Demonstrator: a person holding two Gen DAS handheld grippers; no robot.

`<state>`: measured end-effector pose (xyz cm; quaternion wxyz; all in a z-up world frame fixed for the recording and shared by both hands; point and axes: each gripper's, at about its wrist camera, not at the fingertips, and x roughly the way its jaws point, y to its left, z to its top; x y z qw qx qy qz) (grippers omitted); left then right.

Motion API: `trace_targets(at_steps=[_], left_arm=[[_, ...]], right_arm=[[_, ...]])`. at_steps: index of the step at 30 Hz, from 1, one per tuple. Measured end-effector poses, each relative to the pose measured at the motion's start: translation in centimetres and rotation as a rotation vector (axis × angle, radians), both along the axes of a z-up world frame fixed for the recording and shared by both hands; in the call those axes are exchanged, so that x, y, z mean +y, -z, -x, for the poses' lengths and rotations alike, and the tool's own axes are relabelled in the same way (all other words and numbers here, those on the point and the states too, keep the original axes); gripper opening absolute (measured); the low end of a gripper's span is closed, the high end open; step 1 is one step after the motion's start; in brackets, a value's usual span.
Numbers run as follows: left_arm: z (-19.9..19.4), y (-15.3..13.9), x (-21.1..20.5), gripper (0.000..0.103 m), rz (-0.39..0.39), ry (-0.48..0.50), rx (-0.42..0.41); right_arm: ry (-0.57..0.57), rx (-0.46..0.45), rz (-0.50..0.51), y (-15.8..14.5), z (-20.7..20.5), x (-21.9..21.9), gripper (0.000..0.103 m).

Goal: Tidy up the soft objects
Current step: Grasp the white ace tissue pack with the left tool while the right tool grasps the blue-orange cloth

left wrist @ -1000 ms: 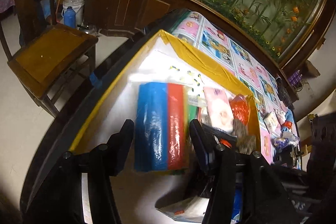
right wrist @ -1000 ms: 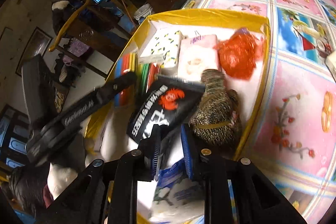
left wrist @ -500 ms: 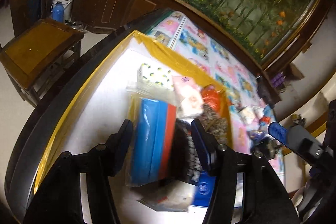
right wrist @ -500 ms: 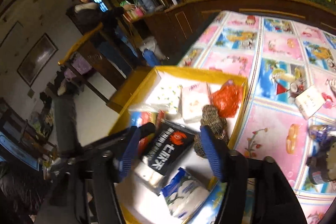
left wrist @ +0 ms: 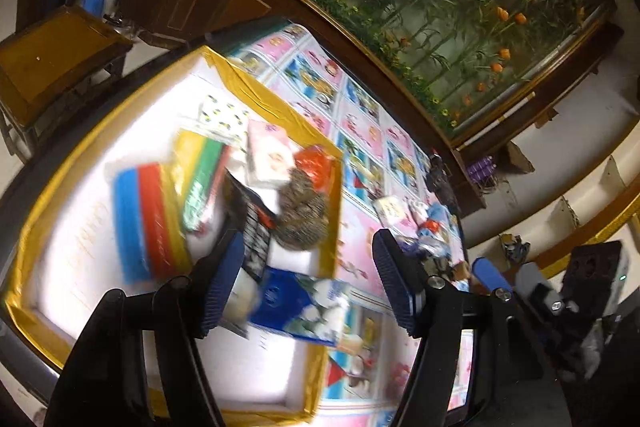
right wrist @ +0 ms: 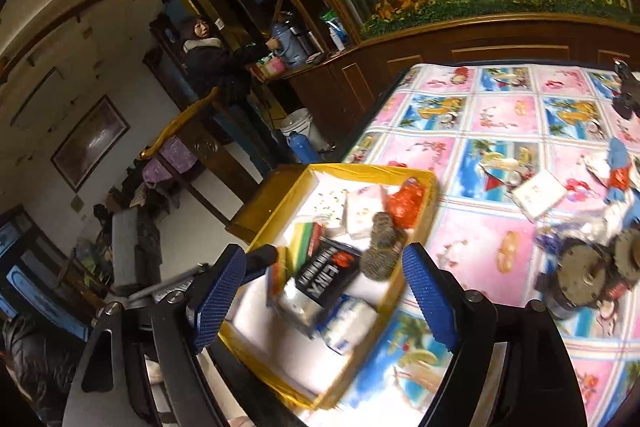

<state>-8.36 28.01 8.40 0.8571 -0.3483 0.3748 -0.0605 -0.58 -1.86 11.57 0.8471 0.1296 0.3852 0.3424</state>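
Observation:
A yellow-rimmed white box (left wrist: 280, 107) (right wrist: 430, 187) sits on the table and holds soft packs: a rainbow cloth pack (left wrist: 148, 215), a black pack with a red crab (left wrist: 252, 227) (right wrist: 326, 275), a blue and white tissue pack (left wrist: 300, 303) (right wrist: 348, 319), a pink pack (left wrist: 268, 155), a red mesh (left wrist: 320, 163) (right wrist: 406, 201) and a brown scrubber (left wrist: 300, 211) (right wrist: 380, 247). My left gripper (left wrist: 308, 287) is open and empty above the box. My right gripper (right wrist: 328, 303) is open and empty, raised above the box.
A pink and blue patterned tablecloth (right wrist: 500, 131) covers the table. Loose small items (right wrist: 592, 211) lie at its right side. A wooden chair (left wrist: 52, 59) stands left of the table. A person (right wrist: 208, 55) stands by the far cabinet.
Both grippers have risen and pulled back from the box. The right gripper has opened and let go of the black pack, which now lies in the box.

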Motion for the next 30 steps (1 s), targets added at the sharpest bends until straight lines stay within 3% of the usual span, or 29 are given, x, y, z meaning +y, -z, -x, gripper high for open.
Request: trace_targets(at_steps=[7,15,24,28,30], left_arm=[[0.1,-1.5,-5.4,0.066,-0.046,0.122,0.008],[-2.7,-0.8,-12.2,0.069,-0.128,0.245,0.055],[-10.9,-1.0,-16.7,0.068,-0.209,0.253,0.11],[-16.5,1.3,-18.2,0.068,-0.175,0.246,0.192],[-18.9,2.4,-19.5,0.068,-0.197,0.263,0.213]], right_arm=[[0.188,-0.018,0.05,-0.1,2.5,-10.8,0.082],[0.441,0.003,0.008,1.2,2.5,-22.6,0.087],[0.52,0.032,-0.052,4.2,-3.6,-25.4,0.087],[0.531,0.06,-0.084,5.8,-8.0,-26.0,0.087],[0.533,0.07,-0.108,6.6,-9.7,-26.4,0.087]])
